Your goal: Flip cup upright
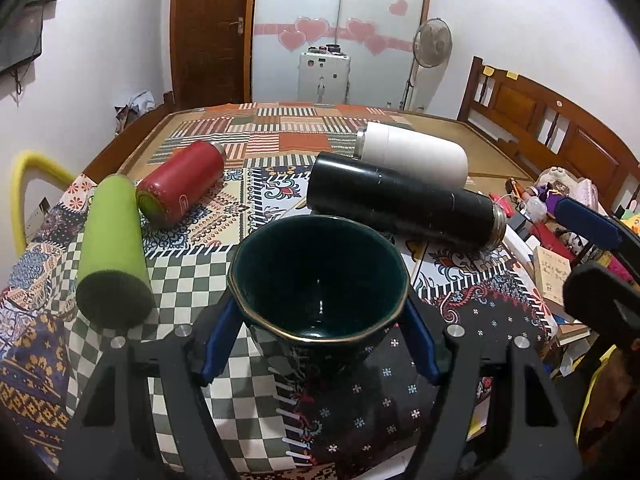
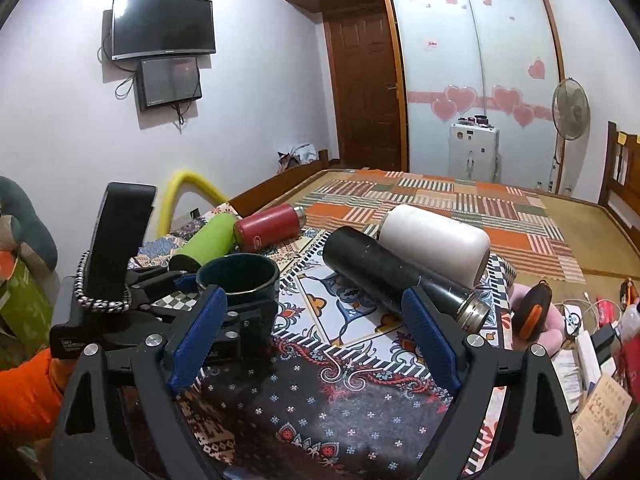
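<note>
Left wrist: black flask [image 1: 404, 200] (lying) behind cup [image 1: 320, 280].

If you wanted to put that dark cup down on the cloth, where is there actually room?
The dark cup sits upright in the left tool. Bare cloth lies in front of the black flask, between the right tool's fingers. Crowded: the green bottle with the red bottle, and the black flask against the white flask.

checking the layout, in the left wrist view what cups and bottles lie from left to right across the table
green bottle → red bottle → dark cup held in the left gripper → black bottle. The white bottle overlaps the black one, so it is left out.
</note>
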`<state>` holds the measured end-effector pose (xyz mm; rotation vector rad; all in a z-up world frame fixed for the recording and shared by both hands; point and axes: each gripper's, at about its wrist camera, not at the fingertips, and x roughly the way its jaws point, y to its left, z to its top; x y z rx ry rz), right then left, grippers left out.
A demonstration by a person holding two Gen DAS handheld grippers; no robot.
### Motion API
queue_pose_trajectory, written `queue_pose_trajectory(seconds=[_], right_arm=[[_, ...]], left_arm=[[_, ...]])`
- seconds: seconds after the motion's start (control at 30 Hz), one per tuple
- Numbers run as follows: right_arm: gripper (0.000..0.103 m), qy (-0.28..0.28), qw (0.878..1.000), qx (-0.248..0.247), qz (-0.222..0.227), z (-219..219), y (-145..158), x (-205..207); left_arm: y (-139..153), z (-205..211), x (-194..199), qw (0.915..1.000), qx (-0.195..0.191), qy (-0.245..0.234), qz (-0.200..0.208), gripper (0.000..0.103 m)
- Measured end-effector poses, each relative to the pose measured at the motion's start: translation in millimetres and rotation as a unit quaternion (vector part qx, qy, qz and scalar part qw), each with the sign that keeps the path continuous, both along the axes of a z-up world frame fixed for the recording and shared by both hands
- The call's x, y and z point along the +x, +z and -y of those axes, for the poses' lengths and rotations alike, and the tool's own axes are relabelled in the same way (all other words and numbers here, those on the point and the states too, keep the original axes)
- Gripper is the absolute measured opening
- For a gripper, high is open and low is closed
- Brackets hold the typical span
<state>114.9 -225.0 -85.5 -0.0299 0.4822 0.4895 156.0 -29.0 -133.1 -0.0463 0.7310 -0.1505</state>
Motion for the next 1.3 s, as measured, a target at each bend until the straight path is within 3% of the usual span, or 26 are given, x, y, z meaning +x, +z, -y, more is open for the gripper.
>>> queue_pose_trajectory(seconds=[0.4, 0.6, 0.83, 1.13, 1.3], right_arm=[[0.088, 0.005, 1.000, 0.005, -0.006, -7, 2, -9], [0.088, 0.001, 1.000, 0.006, 0.002, -11, 10, -24], [0.088, -0.009, 0.999, 0.016, 0.032, -17, 32, -51], [0.088, -0.039, 0.993, 0.023, 0.108, -24, 68, -103], [0.088, -0.052, 0.988, 0.034, 0.142, -24, 83, -123]], left_arm=[[0, 1, -14, 0.9999, 0.015, 0.006, 0.006, 0.073], [15, -10, -37, 0.9997, -0.001, 0.015, 0.021, 0.081], [66, -29, -92, 0.9938, -0.003, 0.043, 0.103, 0.081], [128, -33, -174, 0.9689, 0.016, 0.078, 0.235, 0.081], [145, -34, -205, 0.9587, 0.014, 0.082, 0.272, 0.081]])
